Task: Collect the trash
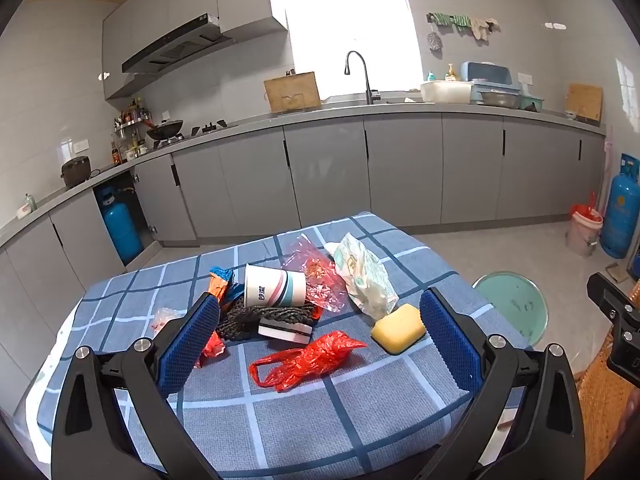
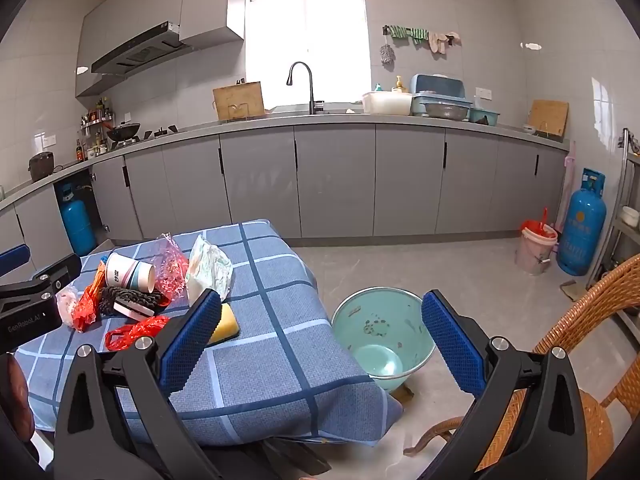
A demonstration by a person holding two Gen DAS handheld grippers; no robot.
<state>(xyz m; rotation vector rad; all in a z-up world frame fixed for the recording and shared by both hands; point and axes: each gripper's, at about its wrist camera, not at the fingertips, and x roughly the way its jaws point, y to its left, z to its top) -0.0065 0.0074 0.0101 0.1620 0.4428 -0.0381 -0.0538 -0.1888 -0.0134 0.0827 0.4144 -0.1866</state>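
Note:
Trash lies on a table with a blue checked cloth (image 1: 360, 408): a red plastic bag (image 1: 308, 360), a yellow sponge (image 1: 398, 328), a paper cup (image 1: 276, 290) on its side, a clear red wrapper (image 1: 316, 272), a white crumpled pack (image 1: 364, 276), a dark cloth (image 1: 260, 318) and a striped block (image 1: 285, 331). My left gripper (image 1: 320, 344) is open above the red bag, holding nothing. My right gripper (image 2: 320, 344) is open and empty over the table's right edge. A green bin (image 2: 382, 332) stands on the floor beside the table.
A wicker chair (image 2: 580, 340) stands at the right. A pink bucket (image 2: 536, 248) and a blue gas cylinder (image 2: 582, 224) stand by the far cabinets. A grey kitchen counter (image 2: 360, 120) runs along the back wall.

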